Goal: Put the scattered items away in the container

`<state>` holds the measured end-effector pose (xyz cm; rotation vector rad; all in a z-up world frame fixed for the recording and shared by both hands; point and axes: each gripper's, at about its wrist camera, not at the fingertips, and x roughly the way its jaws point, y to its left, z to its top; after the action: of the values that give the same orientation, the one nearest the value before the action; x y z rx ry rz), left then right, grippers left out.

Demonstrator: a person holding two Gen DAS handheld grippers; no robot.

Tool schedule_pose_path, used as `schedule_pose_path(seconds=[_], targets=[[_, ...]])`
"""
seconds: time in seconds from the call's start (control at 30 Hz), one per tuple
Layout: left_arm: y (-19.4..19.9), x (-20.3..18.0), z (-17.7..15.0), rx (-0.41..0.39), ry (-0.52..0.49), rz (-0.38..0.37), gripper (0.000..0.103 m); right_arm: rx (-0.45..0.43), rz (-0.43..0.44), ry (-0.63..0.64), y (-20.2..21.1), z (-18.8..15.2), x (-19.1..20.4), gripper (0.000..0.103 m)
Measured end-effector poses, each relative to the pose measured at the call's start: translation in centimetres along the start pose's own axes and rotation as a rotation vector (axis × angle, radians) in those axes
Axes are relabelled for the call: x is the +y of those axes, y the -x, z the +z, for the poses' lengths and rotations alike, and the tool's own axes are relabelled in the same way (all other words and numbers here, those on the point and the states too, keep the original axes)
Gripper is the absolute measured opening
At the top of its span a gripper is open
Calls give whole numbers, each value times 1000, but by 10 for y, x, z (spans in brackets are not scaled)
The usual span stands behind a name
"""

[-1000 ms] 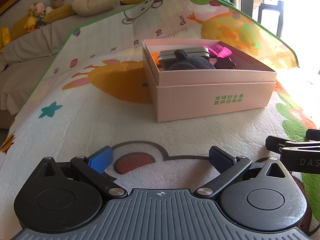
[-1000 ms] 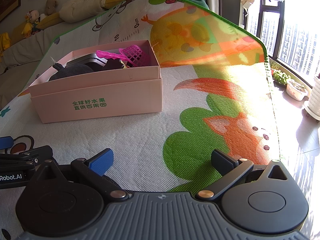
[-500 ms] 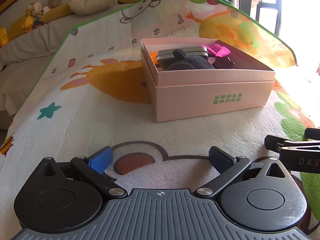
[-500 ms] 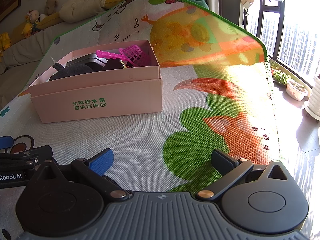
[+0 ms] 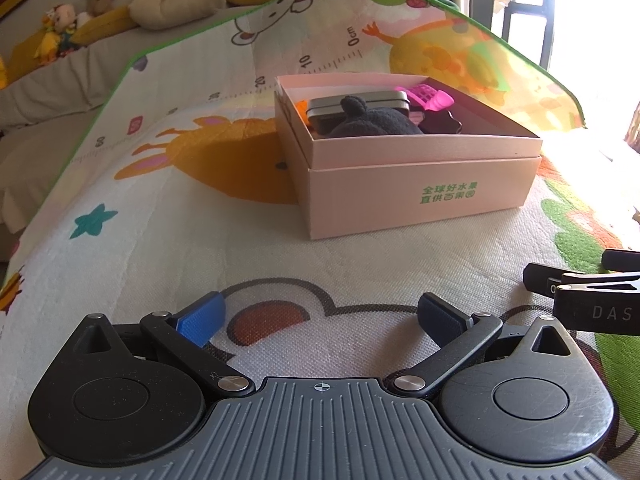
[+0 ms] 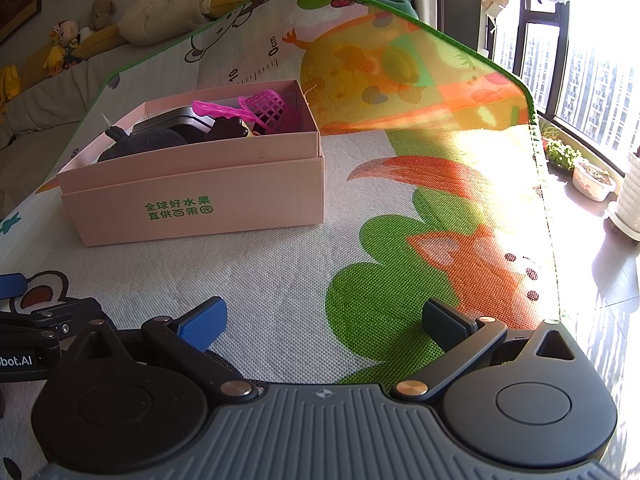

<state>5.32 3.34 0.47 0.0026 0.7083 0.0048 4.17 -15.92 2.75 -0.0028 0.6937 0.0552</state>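
Your left gripper (image 5: 320, 316) sits low over the mat (image 5: 248, 256), jaws apart, nothing between them. Your right gripper (image 6: 322, 320): same, wide and empty. Ahead, the pink box (image 5: 416, 168) already holds the metal tin (image 5: 360, 100), black plush toy (image 5: 376, 122) and pink toy basket (image 6: 272, 112). No loose items visible on the mat. Judgement: tidying looks finished; next, scan the mat before stopping.

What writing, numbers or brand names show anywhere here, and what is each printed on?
"全球好水果 直供百果园", in green on the front of the pink box.
"0cm", "10", "20" along the ruler print on the play mat; further numbers on that ruler are too blurred to read.
"DAS", cut off at the picture's edge, on the right gripper in the left wrist view.
"bot.AI", cut off, on the left gripper in the right wrist view.
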Motion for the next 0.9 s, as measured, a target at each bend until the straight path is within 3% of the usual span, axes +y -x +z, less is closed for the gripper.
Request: schedule_pose_path(seconds=[0.77,0.9], targets=[[3,5,0,3,17,-1,103,0,0,0,-1,0,0,103],[2,10,2,17,-16,-12,103,0,0,0,-1,0,0,103]])
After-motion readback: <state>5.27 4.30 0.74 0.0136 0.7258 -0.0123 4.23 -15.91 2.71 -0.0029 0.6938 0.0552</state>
